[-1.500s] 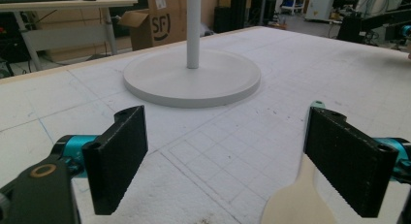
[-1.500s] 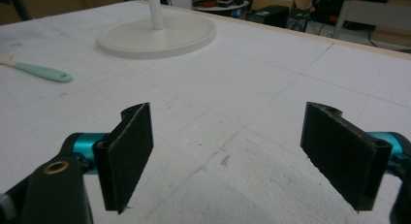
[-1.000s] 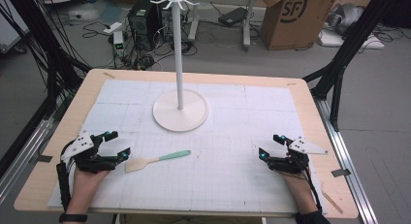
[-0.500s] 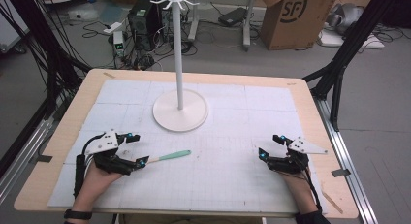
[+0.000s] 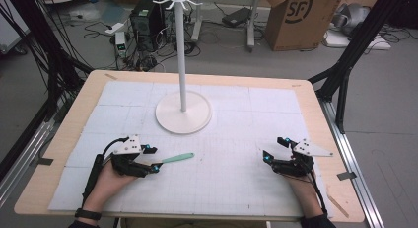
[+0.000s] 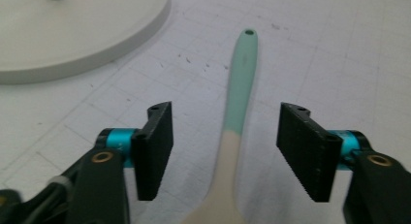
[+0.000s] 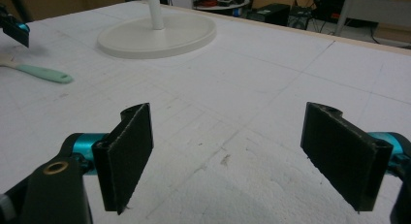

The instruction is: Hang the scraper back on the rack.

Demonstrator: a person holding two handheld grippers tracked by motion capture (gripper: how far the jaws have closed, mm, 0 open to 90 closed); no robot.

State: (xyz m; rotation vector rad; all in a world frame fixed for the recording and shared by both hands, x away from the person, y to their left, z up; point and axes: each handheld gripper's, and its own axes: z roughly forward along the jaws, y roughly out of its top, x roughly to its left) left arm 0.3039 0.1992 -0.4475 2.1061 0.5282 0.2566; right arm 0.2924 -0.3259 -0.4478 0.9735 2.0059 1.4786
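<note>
Spatula between your left tool's pads, not yet gripped

High view: the spatula (image 5: 172, 159) lies flat on the bench (image 5: 305, 97), below the white stand (image 5: 183, 112), mint handle pointing right; your left tool (image 5: 148, 159) sits over its pale blade end and your right tool (image 5: 268, 156) rests well apart at the right. Left gripper view: the pads (image 6: 155, 146) have just been closing but stand apart on either side of the spatula (image 6: 237, 117) without touching it. It looks light, thin and stiff in the handle, probably smooth and a little slippery; take it at the neck where mint meets cream, squarely across its width, and squeeze firmly so it doesn't pivot. Right gripper view: those jaws gape wide over bare bench, with nothing between them.
</note>
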